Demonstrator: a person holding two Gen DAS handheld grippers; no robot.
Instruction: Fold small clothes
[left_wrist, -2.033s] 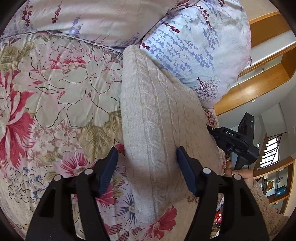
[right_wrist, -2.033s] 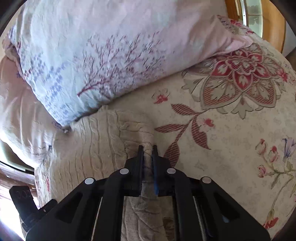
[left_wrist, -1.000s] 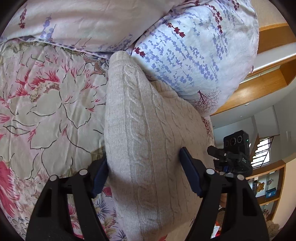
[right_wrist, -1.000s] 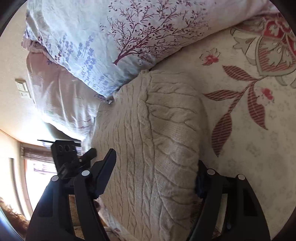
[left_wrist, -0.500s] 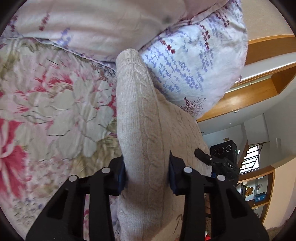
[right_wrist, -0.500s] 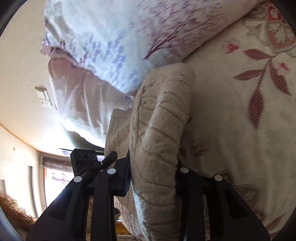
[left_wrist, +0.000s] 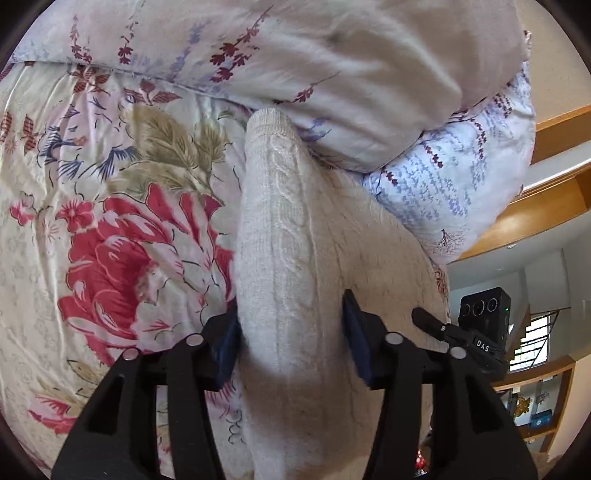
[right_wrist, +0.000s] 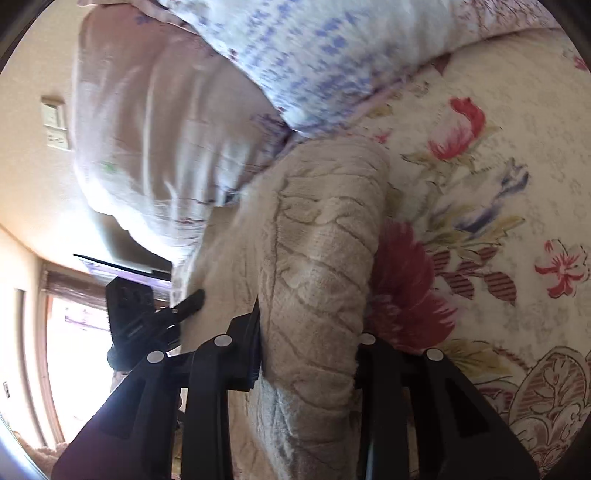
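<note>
A folded cream cable-knit sweater (left_wrist: 284, 258) lies on a floral bedspread (left_wrist: 110, 221), its far end against the pillows. My left gripper (left_wrist: 290, 343) is shut on the thick left edge of the sweater, which bulges between the fingers. My right gripper (right_wrist: 308, 347) is shut on the sweater's opposite thick edge (right_wrist: 317, 258). Each gripper shows in the other's view: the right one (left_wrist: 476, 332) and the left one (right_wrist: 147, 314).
Two floral pillows (left_wrist: 332, 74) are stacked just beyond the sweater, also in the right wrist view (right_wrist: 184, 110). The bedspread (right_wrist: 498, 221) spreads to the sides. A wooden headboard (left_wrist: 546, 192) and shelves stand at the right.
Both grippers went from open around the sweater's edges to shut on them. The sweater has been carried along the bed, closer to the pillows.
</note>
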